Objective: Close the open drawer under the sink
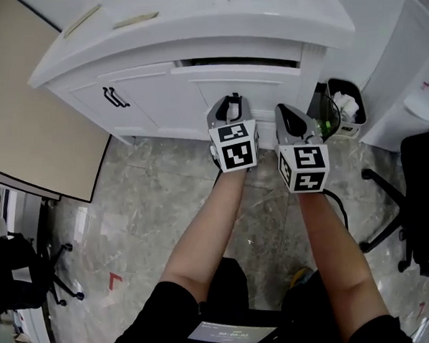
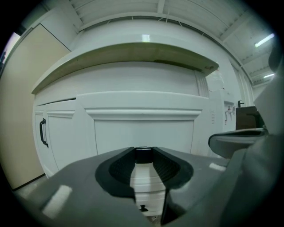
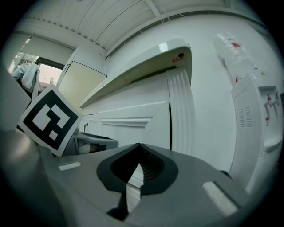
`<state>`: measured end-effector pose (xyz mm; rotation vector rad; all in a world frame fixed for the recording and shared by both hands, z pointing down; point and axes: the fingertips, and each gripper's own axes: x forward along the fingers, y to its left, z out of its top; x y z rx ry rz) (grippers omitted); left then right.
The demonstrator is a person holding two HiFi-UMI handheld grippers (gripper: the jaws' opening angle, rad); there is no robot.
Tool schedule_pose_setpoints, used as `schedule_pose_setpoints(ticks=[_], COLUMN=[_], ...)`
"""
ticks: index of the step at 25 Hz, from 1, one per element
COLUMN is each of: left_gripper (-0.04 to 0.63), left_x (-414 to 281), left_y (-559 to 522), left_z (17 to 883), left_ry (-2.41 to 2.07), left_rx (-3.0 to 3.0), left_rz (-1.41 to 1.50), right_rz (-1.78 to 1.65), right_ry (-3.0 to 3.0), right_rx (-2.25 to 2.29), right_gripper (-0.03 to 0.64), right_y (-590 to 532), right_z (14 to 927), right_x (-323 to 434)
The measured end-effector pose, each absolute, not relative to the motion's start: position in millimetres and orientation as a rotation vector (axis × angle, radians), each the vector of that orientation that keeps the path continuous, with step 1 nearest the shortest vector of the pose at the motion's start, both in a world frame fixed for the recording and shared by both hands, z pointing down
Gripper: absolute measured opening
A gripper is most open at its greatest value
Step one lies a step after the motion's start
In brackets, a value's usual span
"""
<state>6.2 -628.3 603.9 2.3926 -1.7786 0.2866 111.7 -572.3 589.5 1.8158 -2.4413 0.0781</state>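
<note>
The white drawer (image 1: 231, 72) under the sink counter (image 1: 193, 28) stands a little way out, with a dark gap above its front. My left gripper (image 1: 232, 100) is at the middle of the drawer front (image 2: 144, 133). Its jaws are nearly together on a small black handle (image 2: 143, 156) held between the tips (image 2: 143, 153). My right gripper (image 1: 289, 113) hangs just to the right, near the cabinet's right corner post (image 3: 179, 115). This gripper (image 3: 139, 165) is shut, with its tips touching and nothing held. The drawer (image 3: 133, 119) shows at its left.
Left of the drawer is a cabinet door with a black bar handle (image 1: 115, 97). A small bin (image 1: 344, 110) stands at the cabinet's right. There is a black office chair (image 1: 420, 199) at the right and a beige panel (image 1: 32, 119) at the left. A person's legs are below.
</note>
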Motion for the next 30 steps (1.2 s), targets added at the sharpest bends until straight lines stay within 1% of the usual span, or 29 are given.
schedule_pose_setpoints(ticks=[4, 11, 14, 17, 19, 22, 24, 30], left_gripper=[0.126, 0.135, 0.135, 0.125, 0.0, 0.0, 0.0, 0.0], left_x=[14.8, 13.1, 13.9, 8.3, 4.0, 8.5, 6.7, -16.1], left_y=[-647.9, -658.3, -651.4, -626.6, -606.8, -582.1, -564.8, -504.6], left_z=[604.5, 604.3, 606.6, 587.9, 562.6, 510.8, 463.2, 276.5], left_ry=[-1.711, -1.756, -1.747, -1.769, -1.787, -1.732, -1.708, -1.62], left_rx=[2.394, 2.421, 2.453, 2.473, 2.507, 2.545, 2.55, 2.537], left_rz=[0.293, 0.246, 0.282, 0.242, 0.236, 0.26, 0.271, 0.251], right_rz=[0.094, 0.038, 0.04, 0.071, 0.09, 0.159, 0.216, 0.225], right_ry=[-2.428, -2.44, -2.441, -2.457, -2.47, -2.458, -2.447, -2.428], right_rx=[1.83, 1.832, 1.832, 1.832, 1.809, 1.801, 1.803, 1.746], right_gripper=[0.025, 0.025, 0.026, 0.026, 0.026, 0.025, 0.025, 0.023], right_y=[-586.3, -596.6, -590.6, -576.9, -565.2, -546.5, -530.1, -471.3], right_z=[594.6, 595.8, 595.5, 582.0, 564.0, 518.6, 471.7, 275.6], right_x=[112.0, 108.2, 107.8, 106.2, 102.5, 103.6, 101.2, 69.9])
